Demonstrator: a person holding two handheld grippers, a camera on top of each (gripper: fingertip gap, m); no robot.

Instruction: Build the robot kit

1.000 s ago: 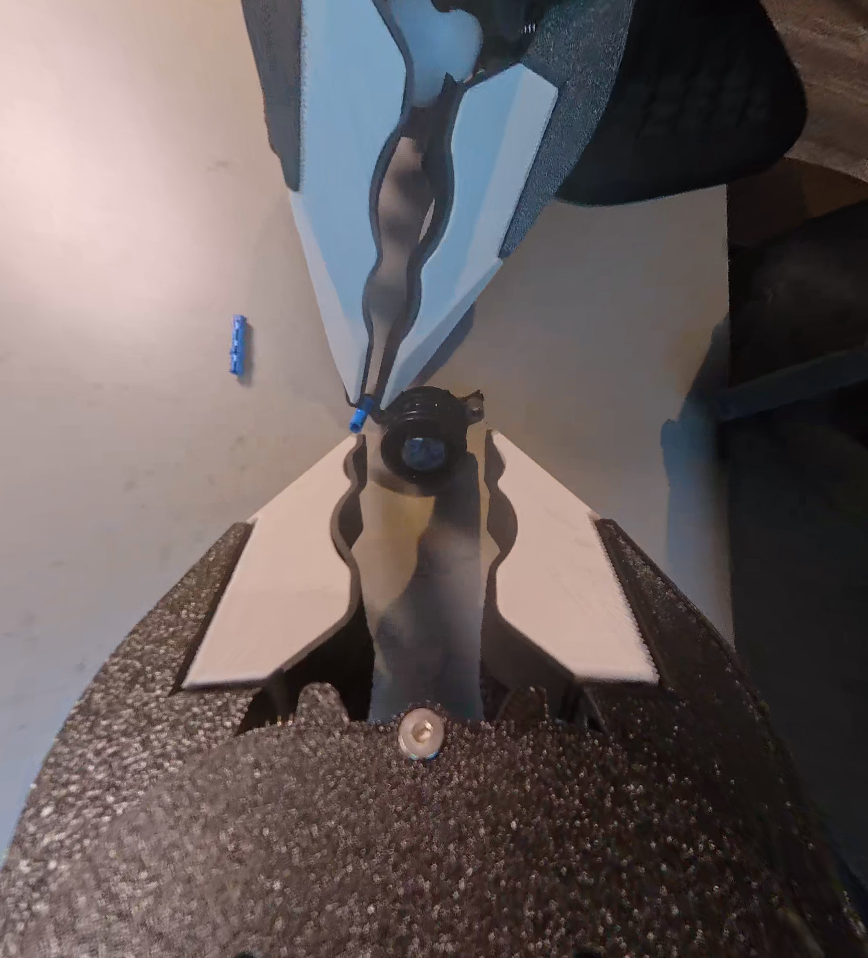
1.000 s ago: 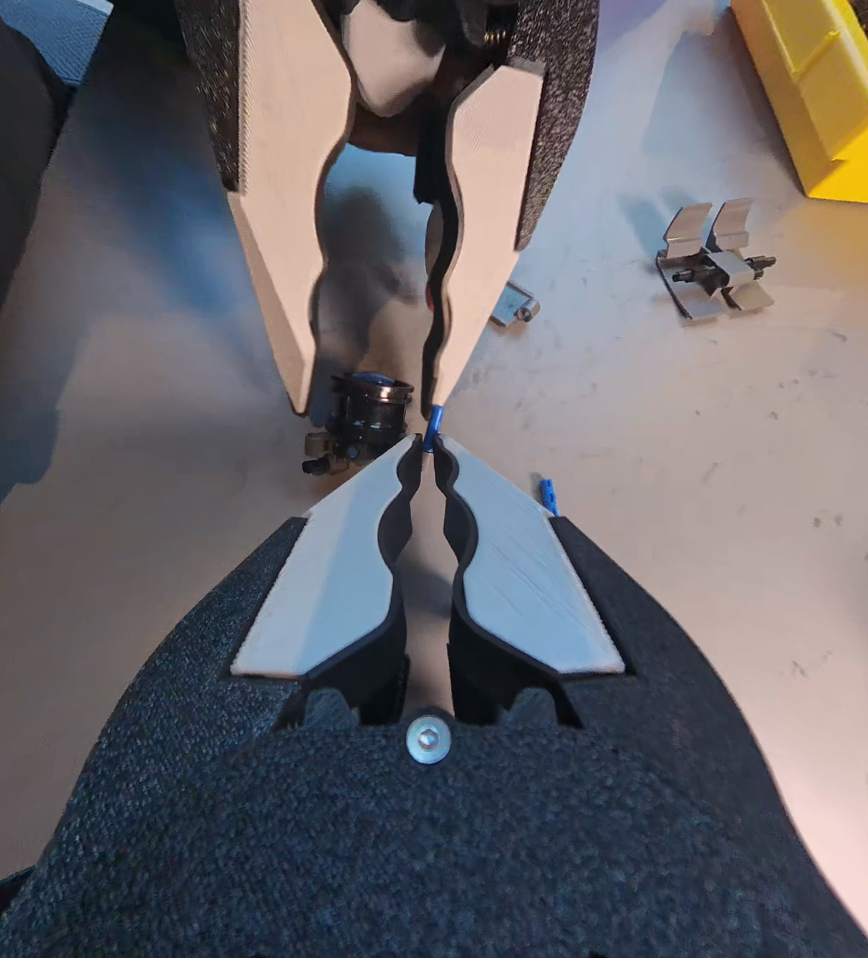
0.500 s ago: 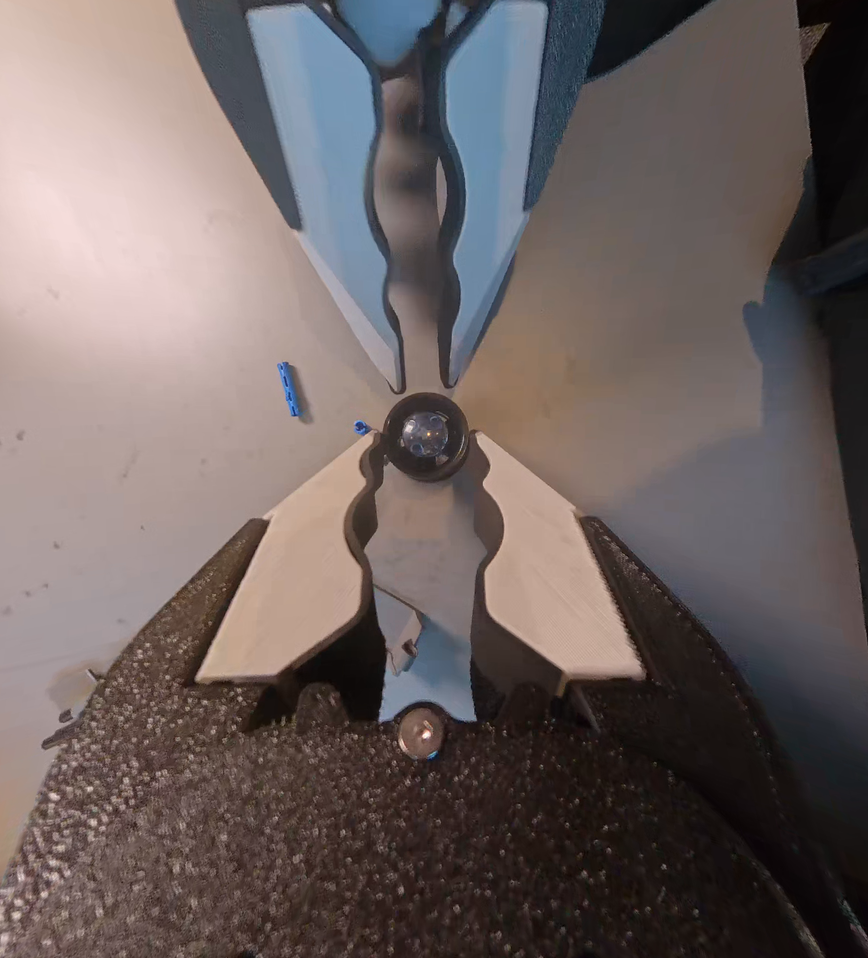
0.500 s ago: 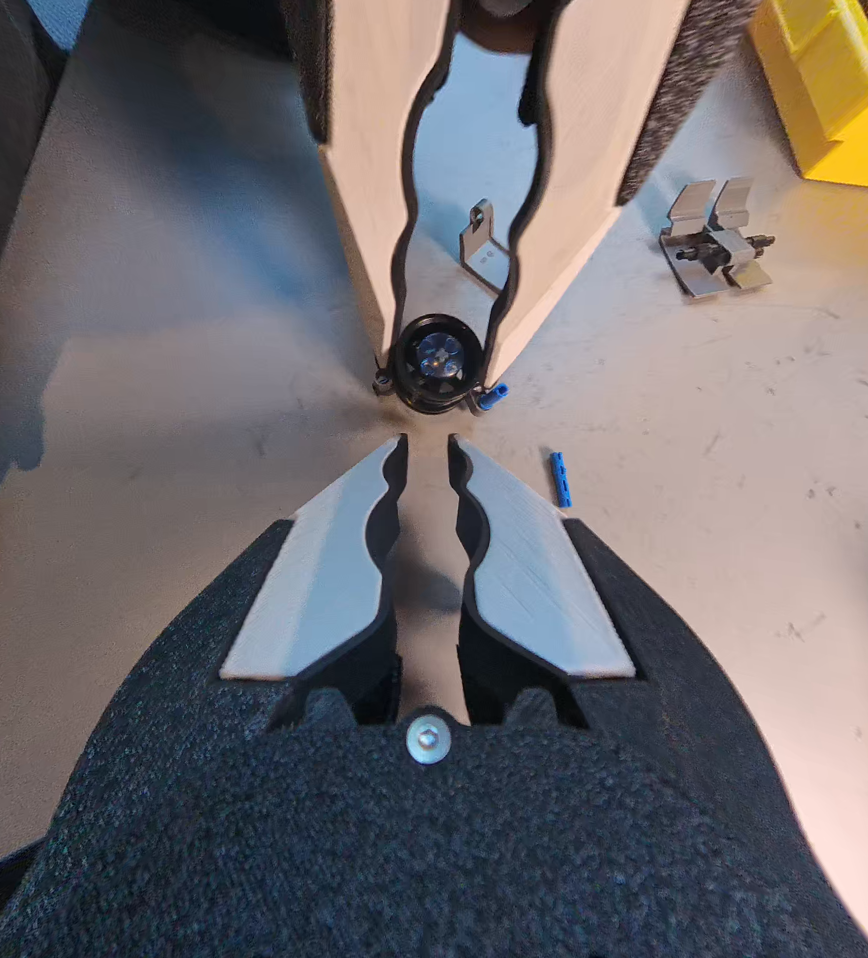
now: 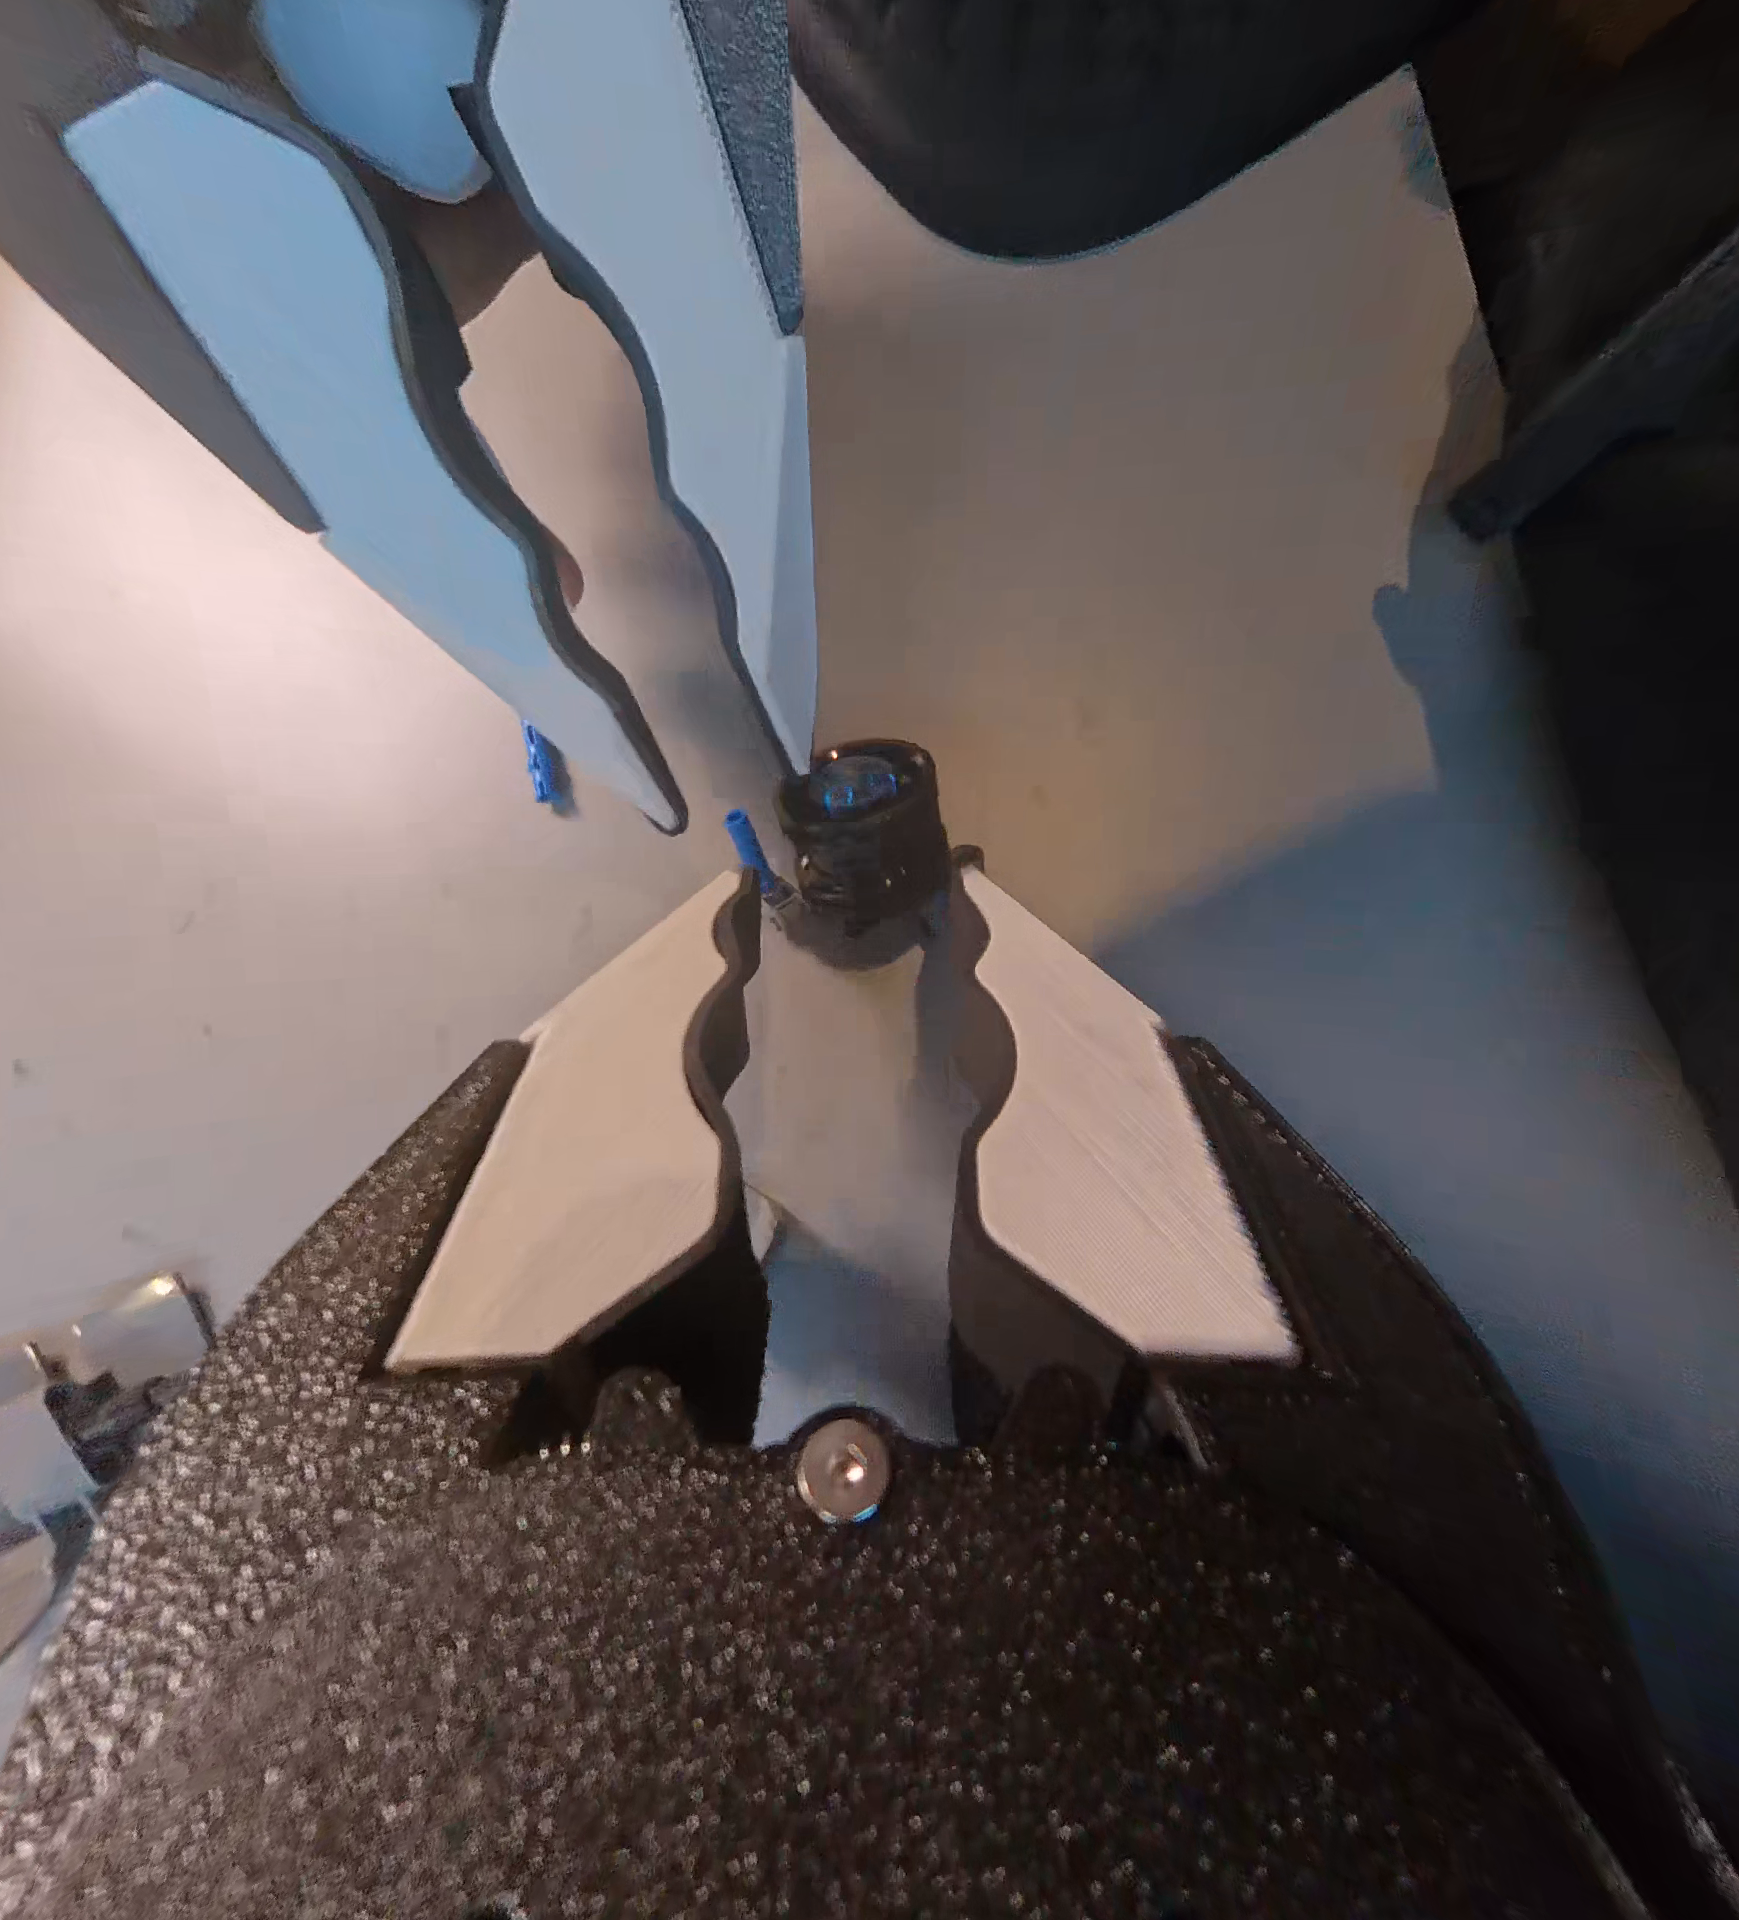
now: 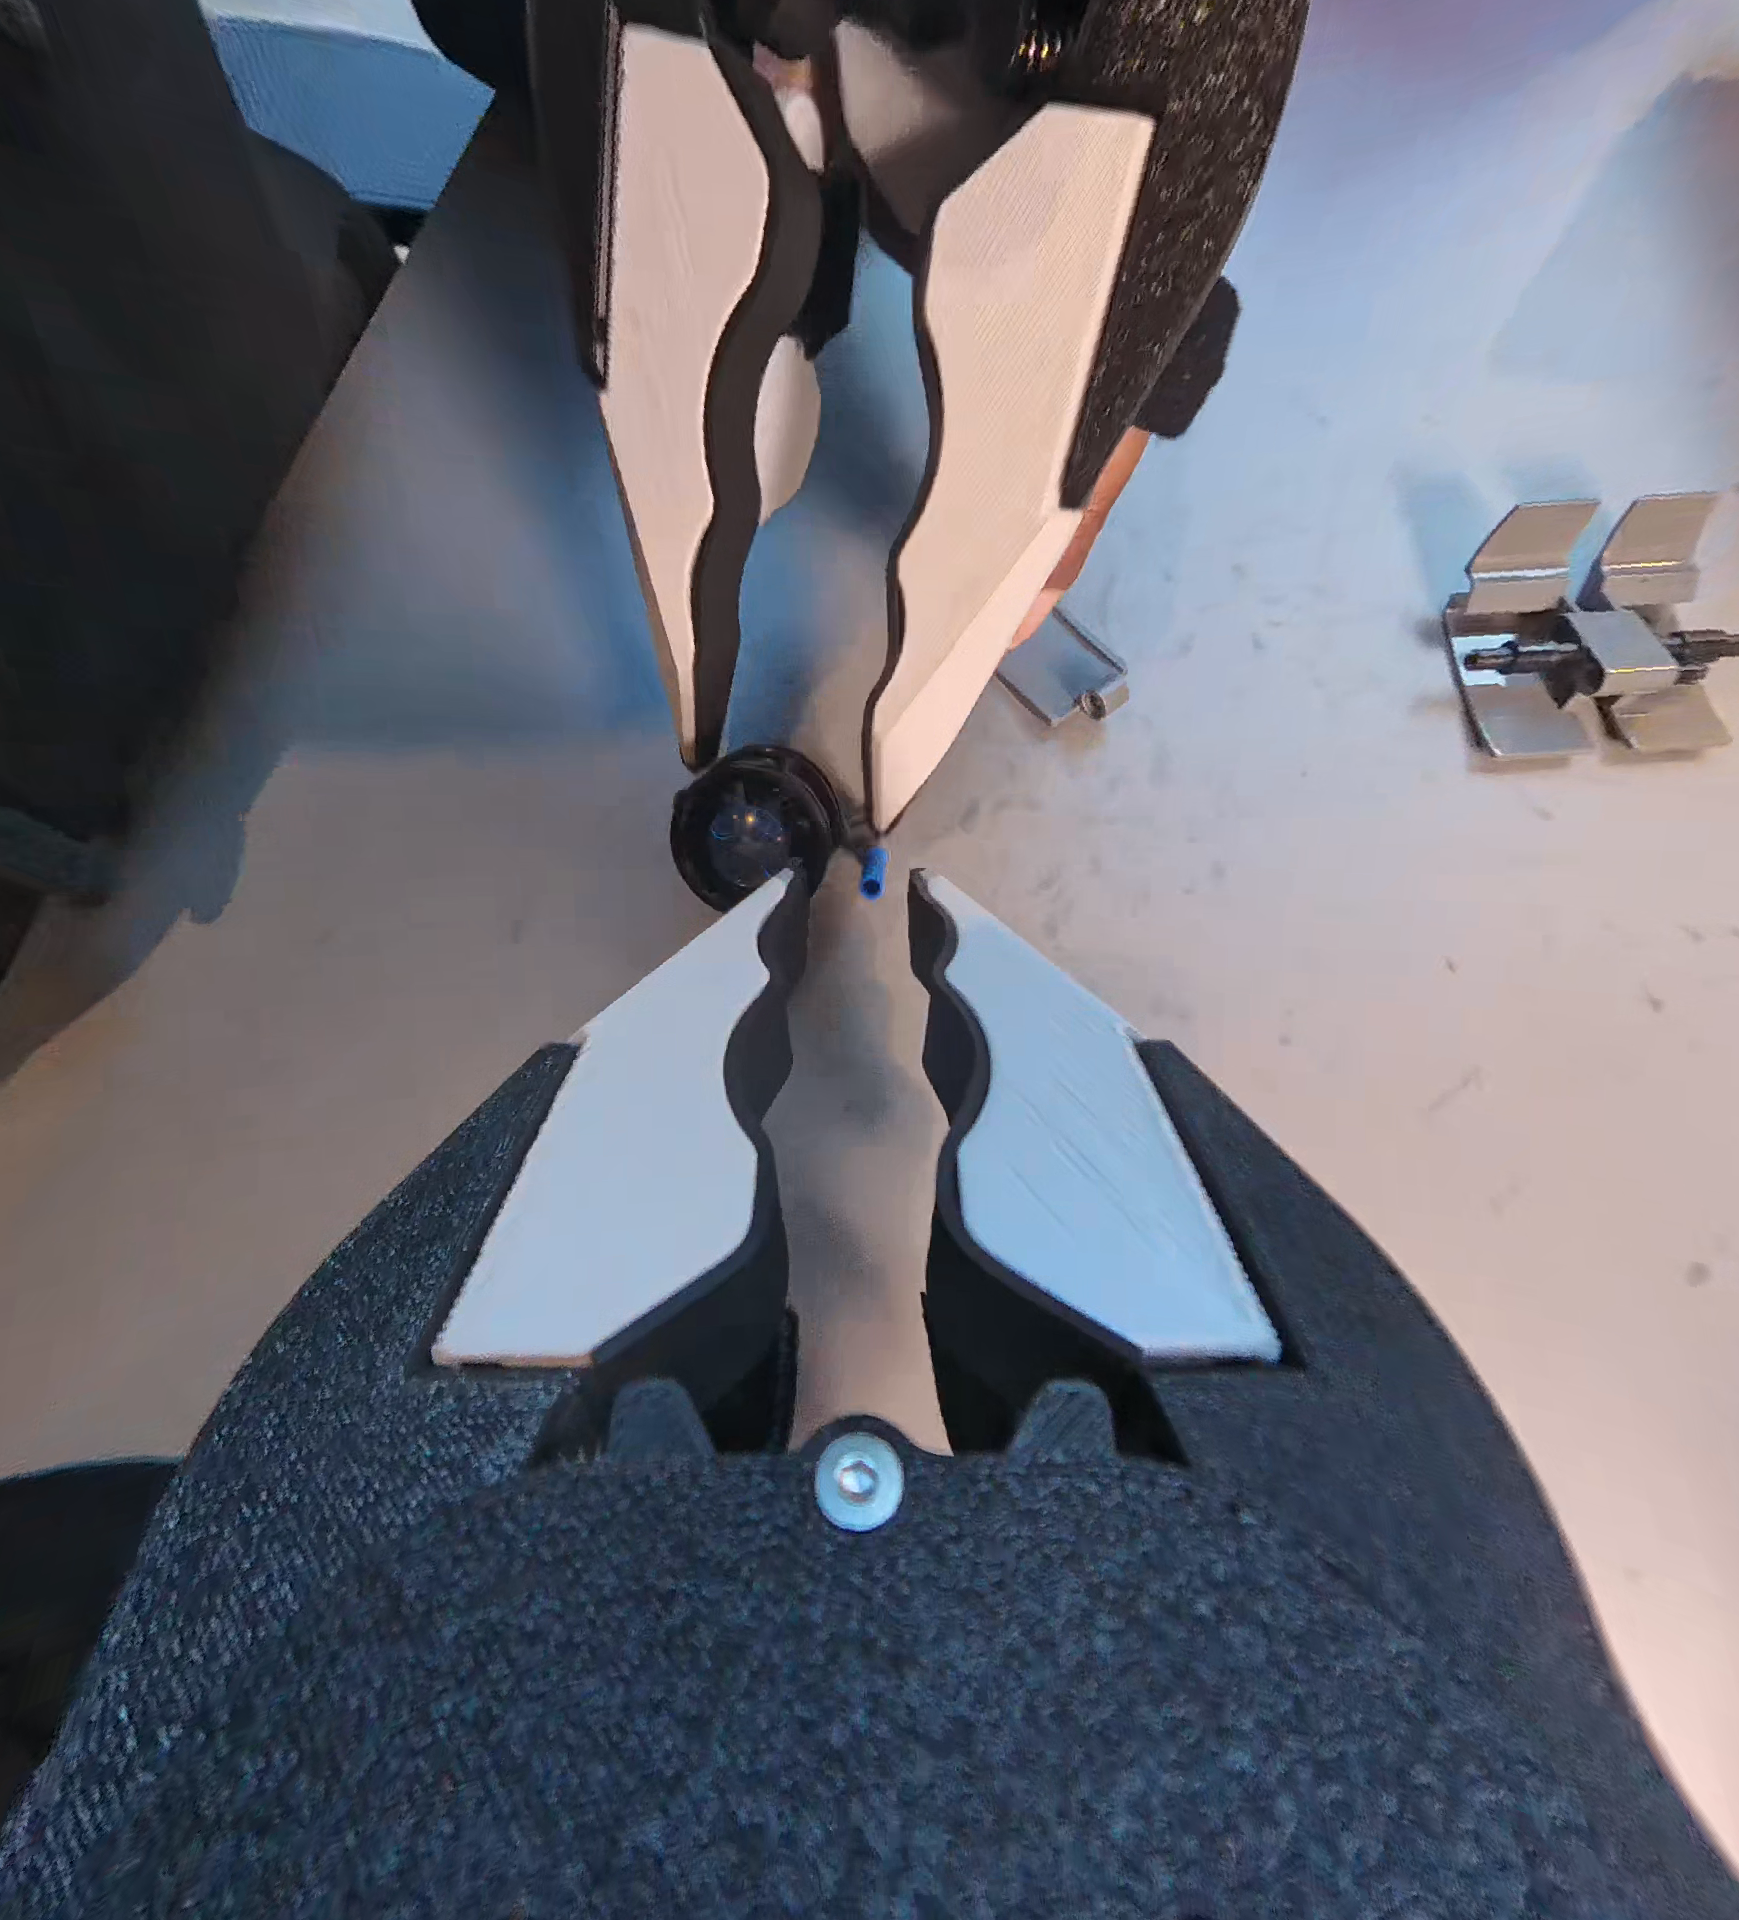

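**Black lens part, held between two grippers**

A small black cylindrical part (image 5: 860, 852) with a glass lens face is gripped at the tips of the left gripper (image 5: 849, 904), raised off the pale table (image 5: 221, 987). A short blue pin (image 5: 745, 836) (tube-like) projects from its side. The right gripper (image 6: 849, 883), fingers parted, is set just beside it.

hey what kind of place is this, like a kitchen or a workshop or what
Likely a workshop or assembly bench: a scuffed pale table with loose metal clips, a small black lens-like part between the left gripper's fingers, and a blue pin.
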